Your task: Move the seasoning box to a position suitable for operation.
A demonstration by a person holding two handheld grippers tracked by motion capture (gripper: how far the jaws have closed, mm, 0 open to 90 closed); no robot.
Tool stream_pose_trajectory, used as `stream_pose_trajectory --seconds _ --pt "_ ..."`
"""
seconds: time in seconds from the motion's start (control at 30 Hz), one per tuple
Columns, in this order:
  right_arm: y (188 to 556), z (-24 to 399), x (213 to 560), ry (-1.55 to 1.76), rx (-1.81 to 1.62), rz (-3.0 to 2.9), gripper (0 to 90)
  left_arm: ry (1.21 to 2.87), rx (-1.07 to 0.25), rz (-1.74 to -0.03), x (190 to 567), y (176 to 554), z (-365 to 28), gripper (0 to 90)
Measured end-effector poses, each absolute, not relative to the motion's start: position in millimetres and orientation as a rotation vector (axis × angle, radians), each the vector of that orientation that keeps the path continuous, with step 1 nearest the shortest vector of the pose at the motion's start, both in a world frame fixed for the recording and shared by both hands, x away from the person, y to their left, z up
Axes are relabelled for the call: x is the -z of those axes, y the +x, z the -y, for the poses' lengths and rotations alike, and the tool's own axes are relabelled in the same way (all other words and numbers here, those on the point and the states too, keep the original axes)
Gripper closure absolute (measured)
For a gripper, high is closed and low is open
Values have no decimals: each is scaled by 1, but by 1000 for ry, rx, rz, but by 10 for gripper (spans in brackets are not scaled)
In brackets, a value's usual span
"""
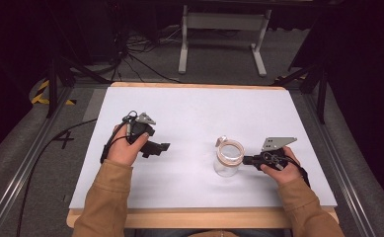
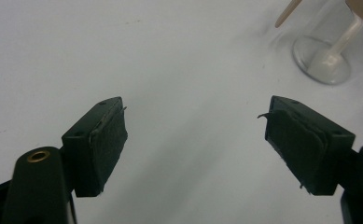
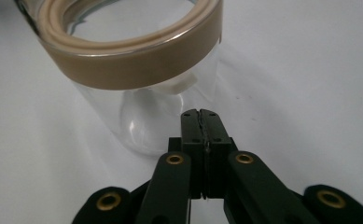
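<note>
Jaws of our left gripper (image 1: 164, 146) stand wide apart with nothing between them, idling on the white table (image 1: 194, 113), likely waiting. To its right, the clear glass jar with a tan ring at its mouth (image 1: 228, 158) stands upright. Our right gripper (image 1: 246, 160) presses its closed, empty tips against the jar's side, perhaps to steady or nudge it.

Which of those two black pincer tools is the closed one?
The right gripper, by the clear glass jar with the tan rim: its two jaws are pressed flat together with nothing between them. The left gripper has its jaws spread wide over the white table.
</note>
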State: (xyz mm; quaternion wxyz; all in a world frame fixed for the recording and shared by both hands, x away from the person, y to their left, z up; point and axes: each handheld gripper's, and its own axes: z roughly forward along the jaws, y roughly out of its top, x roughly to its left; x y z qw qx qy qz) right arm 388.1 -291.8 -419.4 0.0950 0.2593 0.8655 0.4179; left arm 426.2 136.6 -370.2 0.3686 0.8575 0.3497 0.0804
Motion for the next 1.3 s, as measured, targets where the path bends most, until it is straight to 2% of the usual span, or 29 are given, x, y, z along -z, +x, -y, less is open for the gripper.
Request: stream_pose_trajectory --seconds 0.83,0.97,1.07,1.2,1.3 --pt "378 269 419 659 -1211 -2666 900 2207 -187 -884 371 428 -134 211" --pt "378 274 416 670 -1204 -2644 900 2179 -107 -814 367 426 -128 222" --pt "377 280 411 687 -1216 -2618 900 2182 -95 -746 362 424 -121 225" --pt "375 293 403 727 -1231 -2580 900 2170 -105 -693 353 424 -112 266" --pt "373 304 399 765 -1248 -2556 900 2152 -118 -671 347 427 -106 354"
